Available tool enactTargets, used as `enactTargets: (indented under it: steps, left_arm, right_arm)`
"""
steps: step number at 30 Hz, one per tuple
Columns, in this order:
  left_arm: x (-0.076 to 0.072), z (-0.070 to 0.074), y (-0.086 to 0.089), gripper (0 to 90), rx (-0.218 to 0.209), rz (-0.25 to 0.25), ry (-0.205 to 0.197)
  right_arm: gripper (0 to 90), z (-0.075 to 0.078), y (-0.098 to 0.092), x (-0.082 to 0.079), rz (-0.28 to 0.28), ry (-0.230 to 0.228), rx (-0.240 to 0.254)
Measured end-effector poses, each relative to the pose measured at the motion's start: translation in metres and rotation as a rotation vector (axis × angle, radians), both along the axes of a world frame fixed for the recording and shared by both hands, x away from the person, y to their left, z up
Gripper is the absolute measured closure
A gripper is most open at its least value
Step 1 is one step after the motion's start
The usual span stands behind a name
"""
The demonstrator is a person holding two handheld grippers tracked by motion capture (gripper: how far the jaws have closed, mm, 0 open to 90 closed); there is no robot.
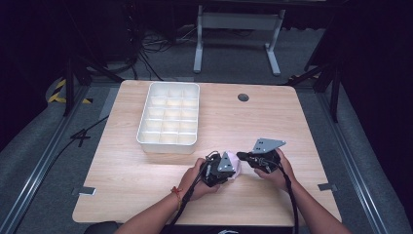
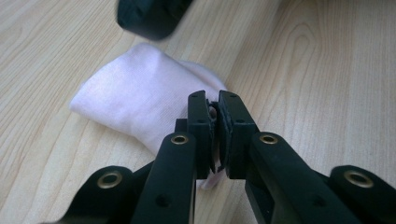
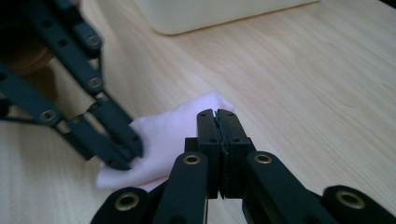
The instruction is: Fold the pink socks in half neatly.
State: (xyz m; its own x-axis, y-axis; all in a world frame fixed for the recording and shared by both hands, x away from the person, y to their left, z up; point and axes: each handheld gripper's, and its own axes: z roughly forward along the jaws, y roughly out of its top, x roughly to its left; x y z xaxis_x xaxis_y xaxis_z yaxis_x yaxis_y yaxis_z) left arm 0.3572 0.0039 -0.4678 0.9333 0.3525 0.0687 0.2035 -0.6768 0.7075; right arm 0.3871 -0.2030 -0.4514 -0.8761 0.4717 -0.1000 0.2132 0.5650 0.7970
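Pink cloth [image 2: 135, 100] lies folded on table [image 1: 272, 122], near front edge; left gripper [image 2: 214, 100] jaws clamp one cloth edge; right gripper [image 3: 217, 114] jaws closed, pressed together at the cloth's other side; white tray [image 1: 169, 117] beyond, well apart.

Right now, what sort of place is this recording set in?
Probably a lab recording station: a bare wooden table ringed by metal rails, with loose cables on grey carpet beyond.
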Motion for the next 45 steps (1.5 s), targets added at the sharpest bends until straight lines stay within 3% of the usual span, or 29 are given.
enactTargets:
  steps: [6,14,23,24,26,28,29,31,34,36,38,40,42,45]
  left_arm:
    - [-0.001,0.001,0.000,84.0,0.007,0.000,0.000]
    - [-0.005,0.004,-0.002,86.3,0.036,-0.020,0.009]
    - [-0.011,0.004,-0.006,86.6,0.041,-0.034,0.017]
    - [-0.012,0.005,-0.006,86.6,0.041,-0.038,0.019]
    - [-0.014,0.003,-0.007,88.7,0.045,-0.074,0.068]
    - [-0.021,0.001,-0.010,88.5,0.095,-0.094,0.033]
    - [-0.022,0.002,-0.009,88.5,0.090,-0.101,0.040]
    - [-0.022,0.010,-0.005,88.1,0.041,-0.082,0.041]
    - [-0.016,0.021,0.006,87.5,0.003,-0.047,0.035]
    - [-0.010,0.023,0.014,86.7,0.001,-0.014,0.026]
    - [-0.003,0.022,0.018,85.3,-0.014,0.015,0.041]
    - [0.004,0.017,0.020,83.8,-0.018,0.041,0.060]
    - [0.007,0.011,0.018,83.5,-0.006,0.032,0.076]
    - [0.005,0.006,0.013,83.2,0.029,0.017,0.059]
  right_arm:
    - [89.7,-0.014,0.010,0.000,0.020,0.039,-0.054]
    - [89.8,-0.017,0.011,0.002,0.021,0.044,-0.053]
    - [89.9,-0.017,0.012,0.002,0.029,0.045,-0.058]
    - [89.9,-0.017,0.012,0.002,0.029,0.043,-0.059]
    - [89.9,-0.017,0.012,0.002,0.026,0.041,-0.062]
    - [89.9,-0.017,0.012,0.002,0.025,0.043,-0.062]
    - [89.9,-0.017,0.013,0.002,0.029,0.044,-0.061]
    - [89.9,-0.017,0.013,0.002,0.032,0.045,-0.060]
    - [90.0,-0.017,0.013,0.002,0.029,0.043,-0.063]
    - [90.0,-0.017,0.012,0.002,0.031,0.046,-0.062]
    - [90.0,-0.017,0.012,0.002,0.032,0.046,-0.062]
    - [90.0,-0.017,0.013,0.002,0.032,0.050,-0.061]
    - [90.0,-0.017,0.013,0.002,0.032,0.049,-0.061]
    - [90.0,-0.017,0.013,0.002,0.034,0.051,-0.061]
